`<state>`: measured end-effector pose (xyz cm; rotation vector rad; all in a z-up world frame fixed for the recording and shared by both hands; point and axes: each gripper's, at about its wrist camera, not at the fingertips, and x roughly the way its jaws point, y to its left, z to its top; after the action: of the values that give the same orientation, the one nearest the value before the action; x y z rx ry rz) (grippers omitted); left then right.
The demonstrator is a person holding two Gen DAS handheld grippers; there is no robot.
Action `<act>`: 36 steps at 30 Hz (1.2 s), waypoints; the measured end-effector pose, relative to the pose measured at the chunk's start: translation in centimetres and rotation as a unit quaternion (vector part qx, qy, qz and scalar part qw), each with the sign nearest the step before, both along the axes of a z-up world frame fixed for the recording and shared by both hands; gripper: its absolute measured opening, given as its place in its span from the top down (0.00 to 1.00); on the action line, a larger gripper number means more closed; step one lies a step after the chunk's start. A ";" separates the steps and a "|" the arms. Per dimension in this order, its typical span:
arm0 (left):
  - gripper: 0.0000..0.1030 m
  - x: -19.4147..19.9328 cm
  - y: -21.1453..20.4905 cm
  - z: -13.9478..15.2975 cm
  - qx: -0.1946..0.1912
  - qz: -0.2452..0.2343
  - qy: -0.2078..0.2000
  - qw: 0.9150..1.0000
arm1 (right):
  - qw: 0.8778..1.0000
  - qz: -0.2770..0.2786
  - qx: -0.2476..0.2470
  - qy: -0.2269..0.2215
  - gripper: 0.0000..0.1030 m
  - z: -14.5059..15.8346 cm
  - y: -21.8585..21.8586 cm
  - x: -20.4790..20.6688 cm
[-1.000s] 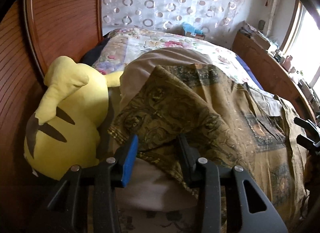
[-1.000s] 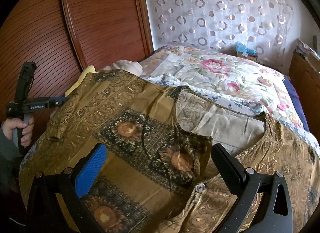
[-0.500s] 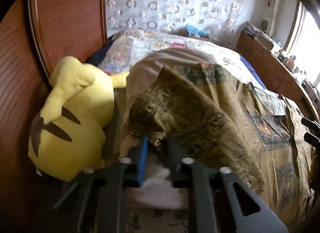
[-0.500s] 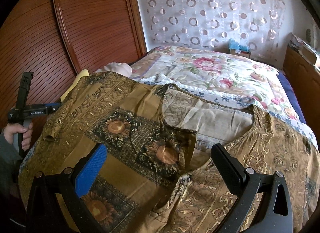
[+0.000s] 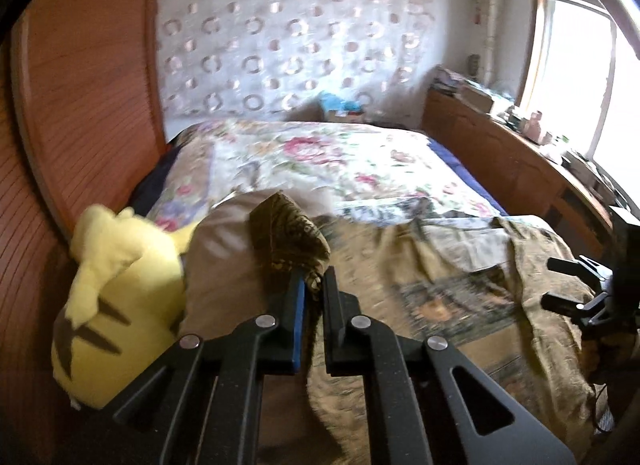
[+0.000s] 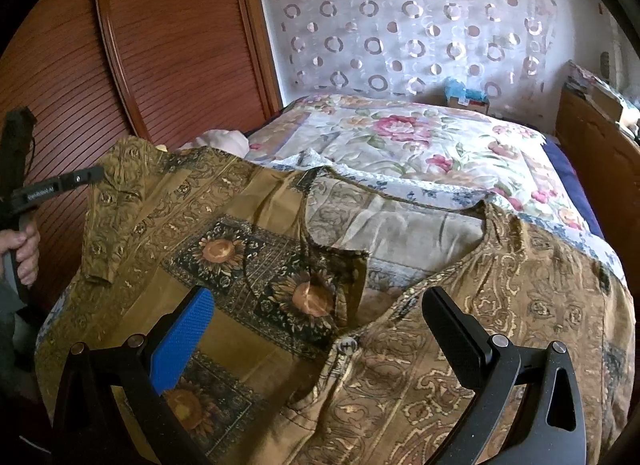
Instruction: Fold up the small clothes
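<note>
Since the earlier frames the left gripper (image 5: 310, 285) has just been closing, and it now has its jaws clamped together on the sleeve (image 5: 286, 235) of the brown patterned shirt (image 6: 360, 305), with a bunch of that cloth standing up out of the pinch. The sleeve has come up off the pale pillow (image 5: 222, 261) where it lay flat a second ago. The right gripper (image 6: 316, 317) has barely shifted; its jaws stand wide apart above the shirt's button placket and touch nothing that can be seen.

From the left gripper outward: the lifted sleeve, then the pillow beneath it, then the yellow plush toy (image 5: 116, 285) against the wooden headboard (image 5: 80, 105). From the right gripper outward: a button (image 6: 347, 345), the open neckline, the sunflower panels, and past the collar the floral bedspread (image 6: 400, 137).

The shirt lies front up, spread across the near end of the bed, with its collar toward the far side. In the right wrist view the person's hand (image 6: 22, 253) shows at the left edge, holding the left gripper's handle.

The cloth looks thin, light and limp. It should drape and crease easily and will not hold a shape, so a single pinch drags a trailing fold. The cuff or shoulder seam, where the fabric is doubled, seems the firmest place to grip. The loose neckline would likely gape and slide. Laying the sleeve across the chest probably needs the body kept flat.
</note>
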<state>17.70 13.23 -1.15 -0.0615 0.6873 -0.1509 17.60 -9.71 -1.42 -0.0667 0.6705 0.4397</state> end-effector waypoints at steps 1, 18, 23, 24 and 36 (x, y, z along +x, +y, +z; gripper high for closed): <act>0.92 0.4 -0.7 0.2 0.001 -0.009 -0.001 1.000 | 1.000 -0.002 0.001 -0.002 0.00 0.1 -0.1 -0.1; 0.92 2.1 -8.3 1.4 0.017 -0.093 0.008 0.995 | 0.999 -0.040 0.015 -0.002 0.00 0.2 -2.0 -2.2; 0.75 2.4 -8.5 1.0 0.008 -0.094 0.022 0.995 | 0.999 -0.041 0.016 -0.003 0.00 0.3 -1.5 -2.6; 0.63 2.3 -8.7 0.9 0.009 -0.093 0.020 0.995 | 0.999 -0.042 0.015 -0.003 0.00 0.3 -1.5 -2.8; 0.28 0.7 -11.0 -1.8 -0.013 -0.122 0.026 0.992 | 0.996 -0.094 0.005 -0.007 0.00 0.8 -5.4 -4.7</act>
<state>18.36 2.23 -2.98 -0.0062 0.7446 -0.3937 12.94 -15.08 -0.62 0.0030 0.6549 0.2613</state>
